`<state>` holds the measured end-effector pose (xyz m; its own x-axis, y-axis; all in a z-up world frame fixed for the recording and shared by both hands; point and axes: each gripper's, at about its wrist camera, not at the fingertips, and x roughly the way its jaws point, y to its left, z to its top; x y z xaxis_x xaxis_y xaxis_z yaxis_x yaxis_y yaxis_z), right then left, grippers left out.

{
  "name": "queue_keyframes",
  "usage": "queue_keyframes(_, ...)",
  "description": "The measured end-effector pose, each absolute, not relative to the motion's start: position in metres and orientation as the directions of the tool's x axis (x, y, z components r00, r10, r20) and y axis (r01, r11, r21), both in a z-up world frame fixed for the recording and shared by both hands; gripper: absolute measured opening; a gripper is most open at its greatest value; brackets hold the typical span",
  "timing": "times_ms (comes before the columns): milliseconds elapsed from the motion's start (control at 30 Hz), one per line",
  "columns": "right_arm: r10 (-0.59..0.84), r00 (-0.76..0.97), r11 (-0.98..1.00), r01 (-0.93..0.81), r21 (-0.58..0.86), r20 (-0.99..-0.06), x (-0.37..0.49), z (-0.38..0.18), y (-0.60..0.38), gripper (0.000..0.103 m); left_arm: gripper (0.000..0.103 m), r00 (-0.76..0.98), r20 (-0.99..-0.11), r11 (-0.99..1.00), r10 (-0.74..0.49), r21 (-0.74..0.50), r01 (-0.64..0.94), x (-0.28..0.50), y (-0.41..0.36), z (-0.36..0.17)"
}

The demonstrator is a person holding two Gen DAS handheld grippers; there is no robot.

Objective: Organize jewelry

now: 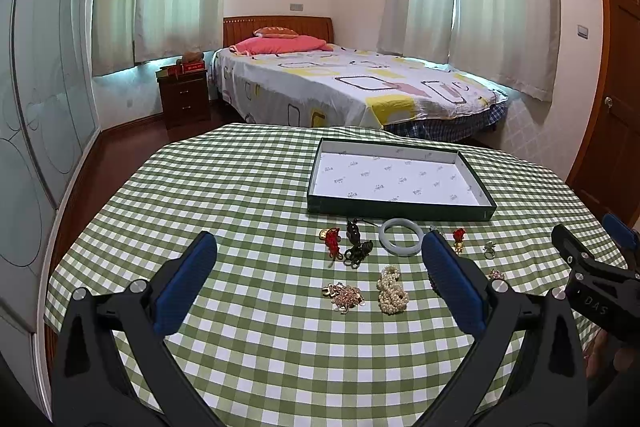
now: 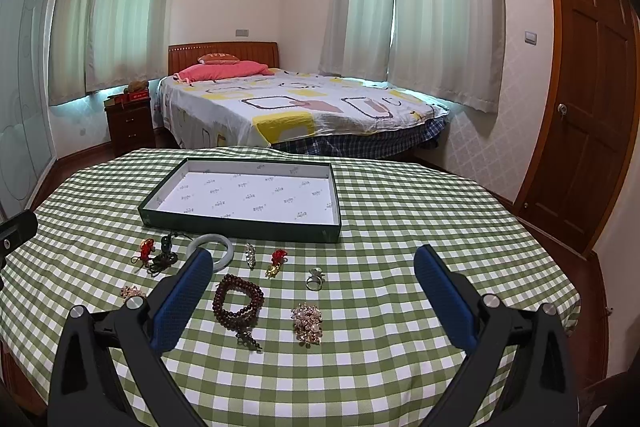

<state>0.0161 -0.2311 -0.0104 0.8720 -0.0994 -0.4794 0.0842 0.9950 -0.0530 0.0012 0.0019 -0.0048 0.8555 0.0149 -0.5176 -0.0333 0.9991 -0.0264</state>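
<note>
The desk (image 2: 400,227) is covered in a green-and-white checked cloth (image 1: 240,187), slightly wrinkled at the far edge. On it sits a shallow rectangular tray (image 2: 240,227) with dark green walls and a white printed paper lining, holding nothing.

Just in front of the tray the jewelry lies loose in rough rows: a smooth pale jade bangle (image 1: 401,237), a red knotted charm (image 1: 332,241), a dark corded pendant (image 1: 356,247), a second red charm with gold (image 2: 276,262), a small silver brooch (image 2: 250,255) and a ring (image 2: 315,279). Nearer are a heap of cream pearls (image 1: 392,290), a coil of dark red wooden beads (image 2: 239,301), a glittery pinkish cluster (image 2: 307,321) and another sparkly pile (image 1: 346,297).

The left hand-held gripper (image 1: 320,267), black with ribbed blue pads, hovers above the cloth with its fingers spread wide, grasping nothing. The right hand-held gripper (image 2: 314,275) is likewise spread wide and grips nothing; its left finger overlaps the bangle in view.

Beyond the desk stand a bed (image 1: 360,87) with a patterned sheet, a dark nightstand (image 1: 185,99), pale curtains (image 2: 440,7) and a wooden door (image 2: 588,107).
</note>
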Motion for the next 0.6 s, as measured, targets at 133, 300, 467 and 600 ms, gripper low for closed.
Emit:
queue_keyframes(133,-0.101,0.871,0.995,0.086,-0.053,-0.48,0.0163,-0.0101,-0.2317,0.098,0.1,0.857,-0.515,0.999,0.016,-0.026,-0.035,0.0013,0.0029,-0.0053)
queue_keyframes(300,-0.101,0.871,0.995,0.085,-0.055,-0.481,0.0162,-0.0108,-0.2312,0.098,0.1,0.853,-0.521,0.999,0.018,-0.028,-0.038,0.0012,0.0042,-0.0073)
queue_keyframes(467,-0.102,0.871,0.995,0.086,-0.054,-0.48,0.0159,-0.0113,-0.2311,0.098,0.1,0.854,-0.52,0.999,0.022,-0.028,-0.043,0.0006,0.0052,-0.0073)
queue_keyframes(600,-0.102,0.871,0.995,0.086,-0.055,-0.48,0.016,-0.0112,-0.2313,0.098,0.1,0.854,-0.52,0.999,0.022,-0.027,-0.042,0.0007,0.0059,-0.0075)
